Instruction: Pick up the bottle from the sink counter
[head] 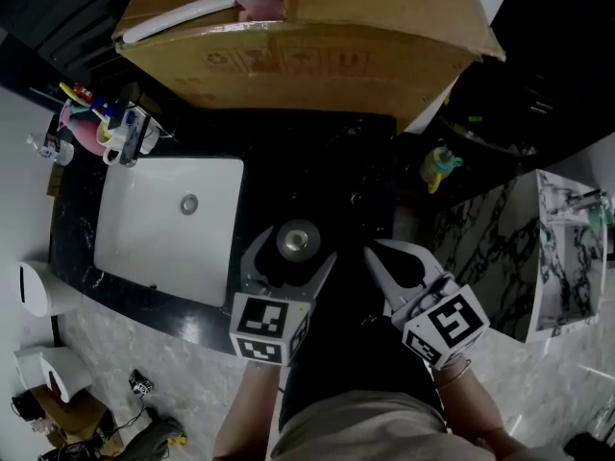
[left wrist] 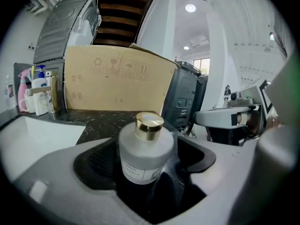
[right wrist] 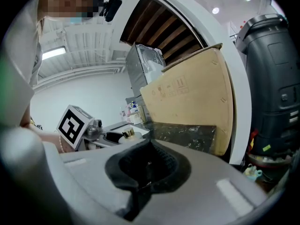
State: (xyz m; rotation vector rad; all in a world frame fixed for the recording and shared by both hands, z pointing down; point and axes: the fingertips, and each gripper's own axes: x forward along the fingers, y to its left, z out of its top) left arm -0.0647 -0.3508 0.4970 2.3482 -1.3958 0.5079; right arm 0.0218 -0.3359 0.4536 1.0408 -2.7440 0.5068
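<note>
**Head view:** The left gripper [head: 288,254] reaches over the black stone tabletop [head: 332,161] with its fingers [head: 254,253] spread wide. The bottle [head: 298,239] stands upright between them. Just beside it, the right gripper [head: 380,254] has its fingers closed into a point and carries nothing. A white sink [head: 144,229] lies to the left of the left fingers. Beyond the sink, cups and toothbrushes [head: 96,123] crowd the far corner. A large cardboard box [head: 298,36] sits ahead of both grippers, at the far edge of the tabletop. Pale marble floor [head: 125,344] shows below the tabletop's near edge.

**Left gripper view:** The frosted bottle [left wrist: 144,156], topped by a gold cap [left wrist: 149,125], stands on the tabletop [left wrist: 101,123] inside the parted grey fingers [left wrist: 56,172]. A gap shows on its left side; whether the right pad touches it cannot be told. The cardboard box [left wrist: 112,83] rises ahead of the fingers, and a dark grey bin [left wrist: 185,100] stands to its right. The sink [left wrist: 37,132] lies to the left.

**Right gripper view:** The grey fingers [right wrist: 211,172] meet along a closed seam, with nothing between them. To their left are the left gripper's marker cube [right wrist: 73,124] and the bottle's gold cap [right wrist: 128,133]. The cardboard box [right wrist: 192,97] stands ahead of the fingers, and the bin [right wrist: 272,78] is at the right.
</note>
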